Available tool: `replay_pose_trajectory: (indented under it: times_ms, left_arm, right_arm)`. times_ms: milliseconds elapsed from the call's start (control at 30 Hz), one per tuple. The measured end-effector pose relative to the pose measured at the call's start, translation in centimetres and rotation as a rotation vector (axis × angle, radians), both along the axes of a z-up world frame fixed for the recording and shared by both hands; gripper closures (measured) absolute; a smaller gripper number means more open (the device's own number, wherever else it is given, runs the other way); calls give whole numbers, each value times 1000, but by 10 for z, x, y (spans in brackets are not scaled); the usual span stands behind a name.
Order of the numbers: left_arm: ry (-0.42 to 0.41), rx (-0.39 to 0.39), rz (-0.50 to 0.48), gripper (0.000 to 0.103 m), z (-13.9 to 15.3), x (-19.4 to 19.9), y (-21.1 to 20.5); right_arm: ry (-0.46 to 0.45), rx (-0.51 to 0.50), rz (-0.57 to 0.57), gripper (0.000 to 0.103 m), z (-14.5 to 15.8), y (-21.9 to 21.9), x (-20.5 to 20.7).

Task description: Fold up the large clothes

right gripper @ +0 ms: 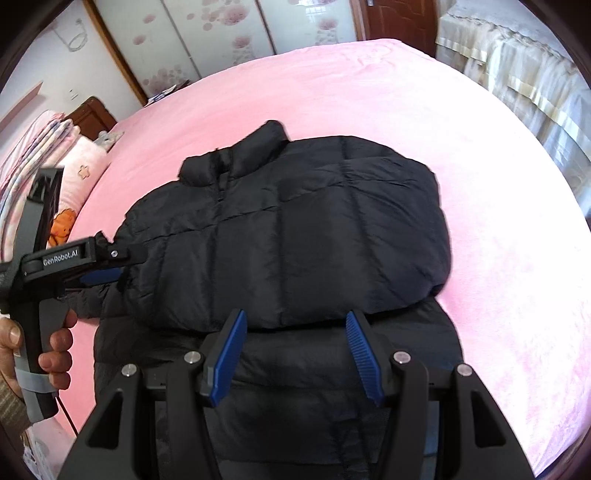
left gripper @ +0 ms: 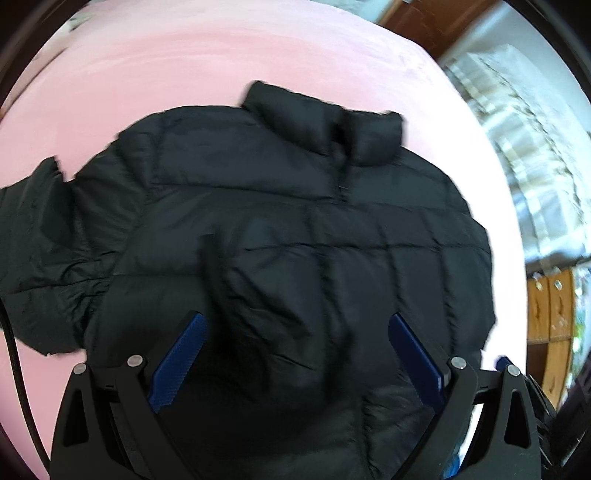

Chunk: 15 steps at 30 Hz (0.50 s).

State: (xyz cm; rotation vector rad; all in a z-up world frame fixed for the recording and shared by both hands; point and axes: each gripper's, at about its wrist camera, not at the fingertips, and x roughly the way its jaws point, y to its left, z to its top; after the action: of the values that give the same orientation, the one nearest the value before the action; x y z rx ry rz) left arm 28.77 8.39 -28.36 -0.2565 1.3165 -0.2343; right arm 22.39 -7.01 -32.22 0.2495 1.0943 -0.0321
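A black puffer jacket lies on the pink bed, collar away from me. In the right wrist view the jacket has its right side folded over the body; the hem lies under my fingers. One sleeve sticks out to the left. My left gripper is open just above the jacket's lower part, nothing between its blue pads. It also shows in the right wrist view at the jacket's left edge. My right gripper is open over the hem, empty.
The pink bed spreads around the jacket. Folded bedding and pillows lie at the left. A covered piece of furniture stands at the far right, a wooden cabinet beside the bed. Wardrobe doors are behind.
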Motion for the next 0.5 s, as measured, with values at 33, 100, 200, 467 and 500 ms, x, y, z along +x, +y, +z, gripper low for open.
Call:
replay_pose_trajectory:
  times_ms: [33, 100, 200, 467, 500]
  left_arm:
    - [5, 3, 20, 4, -3, 0, 5]
    - [38, -14, 78, 4, -13, 1, 19]
    - [88, -38, 120, 4, -29, 2, 30]
    - [159, -119, 20, 89, -44, 10, 3]
    - [133, -85, 5, 92, -37, 11, -4]
  right_arm:
    - [3, -1, -6, 47, -2, -3, -2]
    - [13, 0, -17, 47, -6, -9, -4]
    - [34, 2, -31, 47, -14, -15, -6]
    - [66, -22, -86, 47, -30, -40, -5]
    - [70, -25, -96, 47, -32, -45, -5]
